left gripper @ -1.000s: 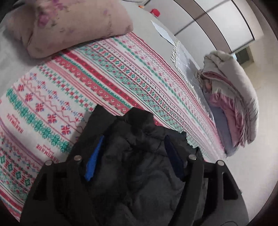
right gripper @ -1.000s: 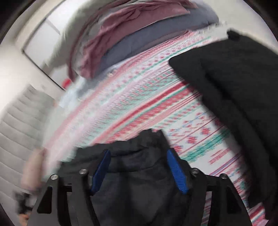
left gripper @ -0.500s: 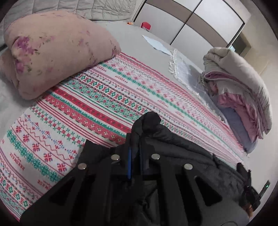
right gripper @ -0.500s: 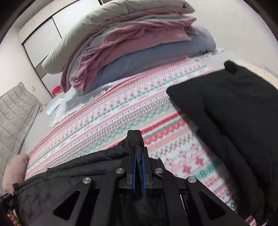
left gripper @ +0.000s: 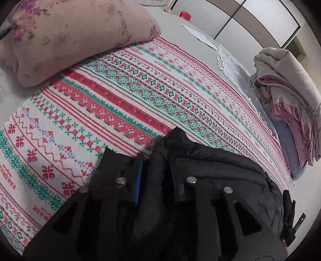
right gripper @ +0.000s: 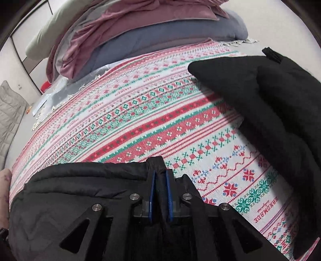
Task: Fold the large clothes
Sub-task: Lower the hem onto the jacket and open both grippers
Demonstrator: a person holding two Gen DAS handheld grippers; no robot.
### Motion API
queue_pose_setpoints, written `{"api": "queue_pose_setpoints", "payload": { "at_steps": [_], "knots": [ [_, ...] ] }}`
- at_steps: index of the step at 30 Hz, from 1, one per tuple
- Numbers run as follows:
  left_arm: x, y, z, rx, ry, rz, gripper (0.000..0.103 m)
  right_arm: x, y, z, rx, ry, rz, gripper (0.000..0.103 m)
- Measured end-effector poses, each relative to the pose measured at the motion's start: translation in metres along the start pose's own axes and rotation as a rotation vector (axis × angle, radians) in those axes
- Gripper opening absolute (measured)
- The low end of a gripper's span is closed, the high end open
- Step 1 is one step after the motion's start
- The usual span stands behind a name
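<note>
A black padded jacket (left gripper: 216, 172) lies on a red, green and white patterned blanket (left gripper: 120, 104). My left gripper (left gripper: 156, 166) is shut on a bunched edge of the jacket, low over the blanket. In the right wrist view my right gripper (right gripper: 160, 176) is shut on another edge of the same jacket (right gripper: 84, 180), which stretches off to the left. The blue pads (right gripper: 152, 186) pinch the black cloth between them.
A pink floral pillow (left gripper: 66, 34) lies at the far left. A stack of folded quilts (left gripper: 289, 94) sits at the blanket's far end. Another black garment (right gripper: 270, 104) lies on the blanket to the right of my right gripper. Wardrobe doors (left gripper: 250, 18) stand behind.
Both grippers were open around the jacket a second ago and have closed on its edges. Both have since dropped closer to the blanket with the cloth held.
</note>
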State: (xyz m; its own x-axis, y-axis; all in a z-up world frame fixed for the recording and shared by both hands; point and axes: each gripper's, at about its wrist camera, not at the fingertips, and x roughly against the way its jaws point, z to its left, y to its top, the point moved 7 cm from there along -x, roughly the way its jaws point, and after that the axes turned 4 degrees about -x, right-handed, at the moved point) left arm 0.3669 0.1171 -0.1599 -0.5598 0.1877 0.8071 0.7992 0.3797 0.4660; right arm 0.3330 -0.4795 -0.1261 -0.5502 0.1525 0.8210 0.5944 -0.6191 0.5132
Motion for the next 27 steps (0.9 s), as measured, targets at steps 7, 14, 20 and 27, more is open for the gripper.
{"api": "queue_pose_setpoints", "payload": {
  "at_steps": [7,14,20,27],
  "knots": [
    [0.038,0.010,0.009,0.119,-0.088,-0.039,0.056,0.022,0.008,-0.006,-0.082,0.133,-0.020,0.038],
    [0.107,0.005,-0.021,0.018,-0.092,-0.196,0.075,0.117,0.016,-0.010,-0.132,0.221,-0.195,0.090],
    [0.113,-0.066,-0.114,-0.249,-0.168,-0.117,0.075,0.158,-0.024,0.032,0.022,0.261,-0.099,0.091],
    [0.103,-0.153,-0.188,-0.518,-0.209,-0.009,0.075,0.163,-0.093,0.084,0.183,0.308,0.078,0.091]
  ]
}}
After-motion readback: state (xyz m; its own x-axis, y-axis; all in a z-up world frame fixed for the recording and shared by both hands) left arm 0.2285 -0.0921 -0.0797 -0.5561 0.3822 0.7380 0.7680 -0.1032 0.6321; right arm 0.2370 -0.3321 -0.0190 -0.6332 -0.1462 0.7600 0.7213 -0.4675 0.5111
